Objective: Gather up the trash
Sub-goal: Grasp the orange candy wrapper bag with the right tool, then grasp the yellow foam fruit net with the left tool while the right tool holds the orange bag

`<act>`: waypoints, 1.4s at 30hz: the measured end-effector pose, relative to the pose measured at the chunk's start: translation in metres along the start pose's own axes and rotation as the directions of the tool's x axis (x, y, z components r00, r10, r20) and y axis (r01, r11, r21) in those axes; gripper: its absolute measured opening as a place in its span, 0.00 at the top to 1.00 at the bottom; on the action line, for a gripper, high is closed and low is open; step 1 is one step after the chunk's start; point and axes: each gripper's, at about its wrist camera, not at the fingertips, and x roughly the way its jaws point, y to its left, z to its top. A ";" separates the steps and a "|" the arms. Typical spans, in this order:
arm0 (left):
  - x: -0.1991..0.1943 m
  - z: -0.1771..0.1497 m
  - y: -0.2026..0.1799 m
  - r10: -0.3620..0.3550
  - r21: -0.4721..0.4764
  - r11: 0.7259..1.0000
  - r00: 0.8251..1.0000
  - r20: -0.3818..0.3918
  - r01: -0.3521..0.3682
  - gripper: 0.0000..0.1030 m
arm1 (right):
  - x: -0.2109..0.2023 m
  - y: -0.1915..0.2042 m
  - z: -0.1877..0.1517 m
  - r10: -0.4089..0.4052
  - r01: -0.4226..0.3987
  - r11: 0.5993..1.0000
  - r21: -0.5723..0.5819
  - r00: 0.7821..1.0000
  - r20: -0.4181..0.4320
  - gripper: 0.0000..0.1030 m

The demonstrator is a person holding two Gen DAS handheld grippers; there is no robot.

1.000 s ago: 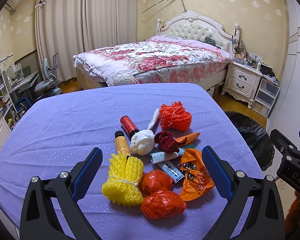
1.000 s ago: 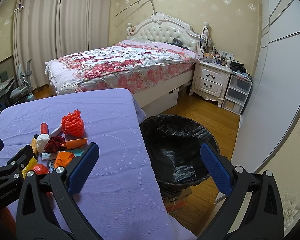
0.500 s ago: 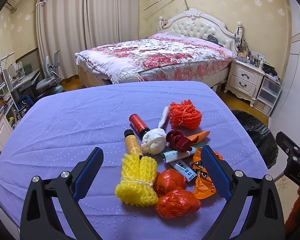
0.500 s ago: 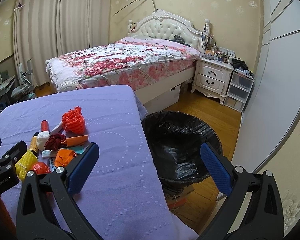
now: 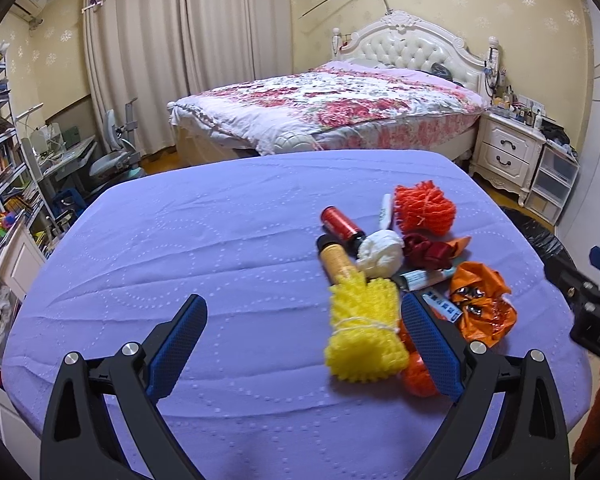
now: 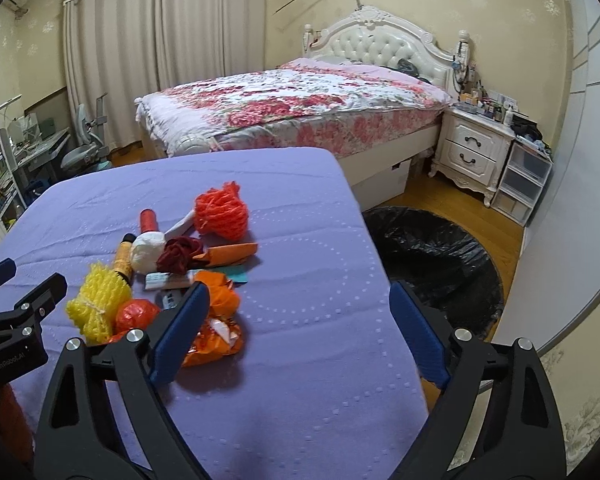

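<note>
Lavender cloth covers the surface [image 5: 220,240], and your trash sits heaped on its right side, with the black-lined bin [image 6: 432,256] on the floor just past that edge.

Your left tool [image 5: 304,344] has its jaws wide apart with nothing in them; the yellow foam net [image 5: 364,332] lies just beside its right finger. Your right tool [image 6: 296,332] is closing, though nothing sits between its jaws yet, only bare cloth; the crumpled orange wrapper [image 6: 216,332] lies against its left finger.

Expect nearly everything here to be light and soft. The yellow net and the orange foam net [image 5: 424,208] should squash easily, so take them across the tied middle, where the string bunches them. The wrapper and the red-orange plastic ball [image 6: 136,314] look slick and crinkly; pinch deep into a fold, not the smooth skin. The white paper wad [image 5: 380,254] should compress and hold well. The red bottle [image 5: 340,222] and the amber bottle [image 5: 336,260] are stiff, round and likely to roll: grip across the body, not the cap.
</note>
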 end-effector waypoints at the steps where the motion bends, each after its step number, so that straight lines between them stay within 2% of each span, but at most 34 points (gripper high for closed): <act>1: -0.001 -0.001 0.004 0.003 -0.003 1.000 1.000 0.000 -0.003 0.08 | 0.002 0.007 -0.001 0.015 -0.015 1.000 -0.011 1.000 -0.010 0.19; 4: -0.003 -0.004 0.011 0.005 -0.011 1.000 1.000 -0.002 -0.005 0.08 | 0.008 0.022 -0.006 0.051 -0.053 0.998 -0.033 0.998 -0.042 0.25; 8: -0.002 -0.005 0.018 0.004 -0.019 1.000 1.000 -0.010 -0.004 0.10 | 0.018 0.033 -0.011 0.078 -0.082 0.995 -0.048 0.994 -0.082 0.27; 10: -0.001 -0.006 0.020 0.010 -0.018 1.000 1.000 -0.013 -0.011 0.23 | 0.024 0.037 -0.012 0.082 -0.088 0.995 -0.051 0.992 -0.097 0.32; 14: 0.003 -0.009 0.025 0.004 -0.031 1.000 0.999 -0.037 -0.005 0.26 | 0.036 0.037 -0.016 0.102 -0.107 0.994 -0.030 0.985 -0.143 0.42; 17: 0.004 -0.009 0.027 0.007 -0.039 0.999 0.999 -0.039 -0.009 0.26 | 0.044 0.038 -0.020 0.128 -0.134 0.991 -0.023 0.976 -0.175 0.63; 18: 0.005 -0.009 0.027 0.003 -0.041 0.999 0.999 -0.043 -0.004 0.25 | 0.045 0.037 -0.021 0.148 -0.152 0.988 -0.013 0.972 -0.182 0.64; 21: 0.008 -0.007 0.024 -0.003 -0.041 0.999 0.999 -0.048 0.001 0.24 | 0.041 0.038 -0.020 0.142 -0.147 0.989 -0.017 0.975 -0.168 0.66; 28: 0.009 -0.004 0.012 -0.038 -0.031 0.999 0.998 -0.051 0.036 0.20 | 0.027 0.027 -0.016 0.081 -0.086 0.996 -0.038 0.990 -0.113 0.66; 38: 0.027 -0.010 -0.007 -0.105 -0.012 0.995 0.987 -0.125 0.104 0.20 | 0.028 0.004 -0.018 0.072 -0.073 0.997 0.001 0.992 -0.103 0.66; 40: 0.029 -0.012 -0.007 -0.130 -0.019 0.992 0.982 -0.135 0.129 0.30 | 0.029 0.003 -0.018 0.074 -0.074 0.997 0.006 0.992 -0.104 0.66; 42: 0.030 -0.014 -0.006 -0.189 -0.034 0.982 0.971 -0.146 0.186 0.38 | 0.029 0.002 -0.020 0.075 -0.074 0.997 0.010 0.992 -0.104 0.66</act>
